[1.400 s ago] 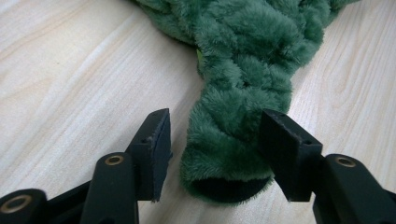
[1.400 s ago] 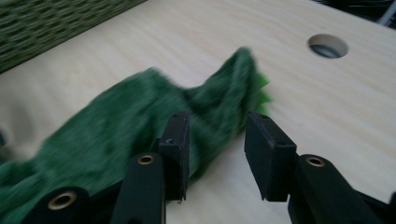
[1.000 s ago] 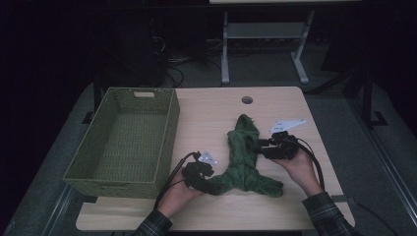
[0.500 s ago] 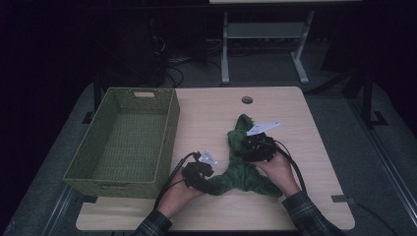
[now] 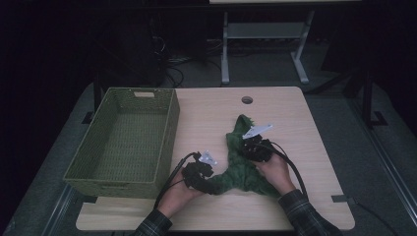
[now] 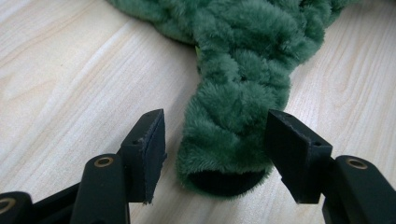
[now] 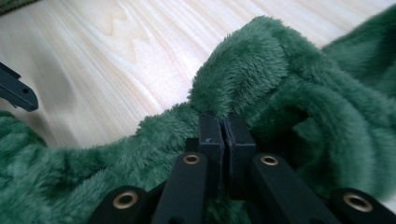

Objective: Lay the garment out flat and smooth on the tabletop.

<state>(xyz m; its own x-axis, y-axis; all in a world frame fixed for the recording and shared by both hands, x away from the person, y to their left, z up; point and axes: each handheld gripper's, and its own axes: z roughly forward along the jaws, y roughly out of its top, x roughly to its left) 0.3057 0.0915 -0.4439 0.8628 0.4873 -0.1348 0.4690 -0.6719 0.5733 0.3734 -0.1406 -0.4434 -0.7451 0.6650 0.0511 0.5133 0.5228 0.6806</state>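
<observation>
High view: at the lower centre of the frame we saw the person's two hands, the left gripper point(image 5: 197, 173) at the lower-left tip of a green plush garment point(image 5: 239, 167), the right gripper point(image 5: 256, 147) on its middle. The garment lay spread on the wooden table point(image 5: 295, 118), lower centre to centre of the frame, just right of the basket.

Left gripper view: jaws stood apart, straddling a tube-shaped end of the garment point(image 6: 233, 121) with a dark opening at the cuff; pads clear of the pile on both sides, nothing grasped.

Right gripper view: jaws had just been closing and were clenched, pads nearly together, nipping a thin fold of the garment point(image 7: 243, 79) at the ridge right above the tips. Part of the other gripper showed at the left edge of that frame.

Handling, our judgement: light, soft and limp, so it would sag and drape when lifted, no stiffness to push against. The fleecy pile should give decent friction, but a thin pinch could slip out. It is not fragile. Best holds looked like the cuff end for the left and a thicker bunched fold for the right.

Farther back, at the left of the high view, sat the green woven basket point(image 5: 169, 123), open-topped, with nothing inside. A round hole point(image 5: 247, 100) sat near the table's far edge.
</observation>
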